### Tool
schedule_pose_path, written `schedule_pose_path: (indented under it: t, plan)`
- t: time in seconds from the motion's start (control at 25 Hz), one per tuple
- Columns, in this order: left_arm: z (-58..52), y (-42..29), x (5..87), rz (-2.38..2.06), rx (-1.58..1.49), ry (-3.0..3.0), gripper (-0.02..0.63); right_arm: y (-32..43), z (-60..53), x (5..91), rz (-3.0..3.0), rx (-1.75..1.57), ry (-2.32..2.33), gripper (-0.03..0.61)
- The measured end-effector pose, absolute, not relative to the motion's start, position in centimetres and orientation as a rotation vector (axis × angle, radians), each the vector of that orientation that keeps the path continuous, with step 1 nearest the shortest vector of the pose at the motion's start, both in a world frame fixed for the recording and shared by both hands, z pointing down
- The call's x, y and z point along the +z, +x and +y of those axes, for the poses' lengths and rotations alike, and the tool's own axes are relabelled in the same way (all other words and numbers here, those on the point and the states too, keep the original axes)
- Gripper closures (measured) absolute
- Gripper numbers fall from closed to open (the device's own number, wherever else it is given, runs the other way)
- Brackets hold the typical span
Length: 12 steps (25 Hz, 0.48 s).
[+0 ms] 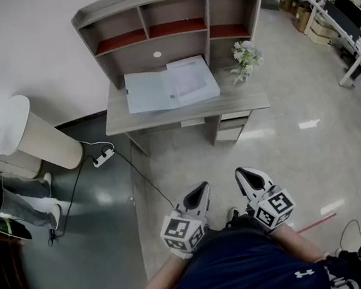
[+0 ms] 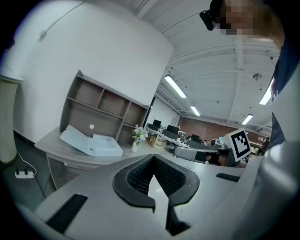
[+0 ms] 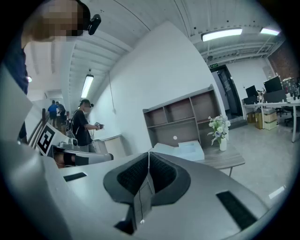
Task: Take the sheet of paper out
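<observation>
Office floor (image 1: 283, 135) ahead of me, tabletop (image 1: 183, 112) under a shelf unit (image 1: 171, 5) well away, open folder (image 1: 149, 92) on it holding the sheet of paper (image 1: 189, 80), my left tool (image 1: 200, 190) and right tool (image 1: 246, 177) both closed, empty

Desk (image 1: 240, 98), shelf hutch (image 1: 171, 9) on it, flower vase (image 1: 246, 58) (at the right end), power strip (image 1: 103, 158) on floor (image 1: 266, 157)

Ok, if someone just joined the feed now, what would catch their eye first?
An open pale folder lies flat on the grey desk under the shelf unit, with a vase of flowers at the desk's right end. Nearer the camera, the left gripper and right gripper hang side by side over the floor, jaws together and empty, well short of the desk.
</observation>
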<state>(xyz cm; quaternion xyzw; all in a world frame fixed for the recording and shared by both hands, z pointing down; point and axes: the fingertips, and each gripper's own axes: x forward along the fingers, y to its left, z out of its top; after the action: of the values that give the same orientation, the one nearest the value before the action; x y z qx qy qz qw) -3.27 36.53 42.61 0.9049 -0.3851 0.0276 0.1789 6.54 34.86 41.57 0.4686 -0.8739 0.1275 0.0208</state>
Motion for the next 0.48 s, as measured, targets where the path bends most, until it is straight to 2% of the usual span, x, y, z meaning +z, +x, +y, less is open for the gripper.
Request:
schedule_pose_path:
  t: [0.48]
  plan:
    - [40.1,0.4,41.9,-1.210,0.118,2.498,0.598,9.3,37.9,41.3,-2.821,0.419,1.325,0.560]
